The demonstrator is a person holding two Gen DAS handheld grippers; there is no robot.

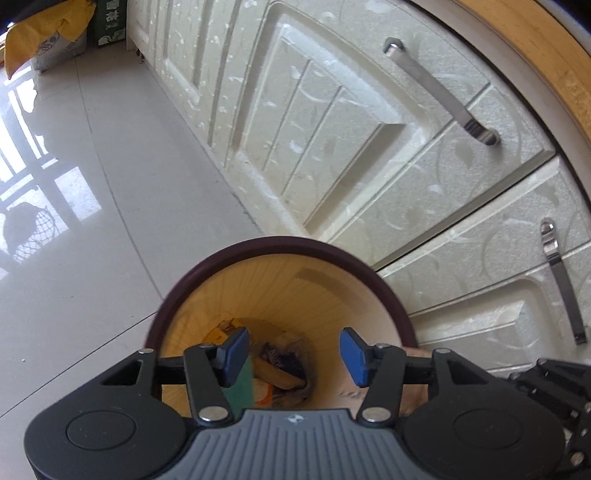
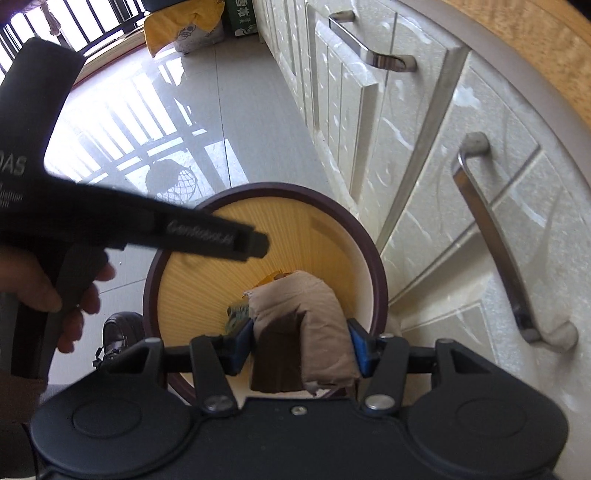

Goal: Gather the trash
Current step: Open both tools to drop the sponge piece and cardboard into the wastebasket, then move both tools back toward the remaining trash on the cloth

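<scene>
A round bin (image 1: 258,280) with a dark brown rim and pale wood-look inside stands on the floor against the cabinets. Several pieces of trash (image 1: 277,376) lie at its bottom. My left gripper (image 1: 293,354) hangs above the bin's mouth, open and empty. In the right wrist view the same bin (image 2: 369,236) is below my right gripper (image 2: 301,347), which is shut on a crumpled beige and brown paper package (image 2: 303,332) held over the bin's opening. The left gripper's black body (image 2: 147,225) and the hand holding it (image 2: 40,288) cross the left of that view.
Cream embossed cabinet doors (image 1: 369,129) with steel handles (image 1: 439,88) run along the right under a wooden countertop edge (image 2: 535,48). The grey tile floor (image 1: 92,221) lies to the left. A yellow and white sack (image 2: 184,29) and a green box (image 2: 242,18) stand far off.
</scene>
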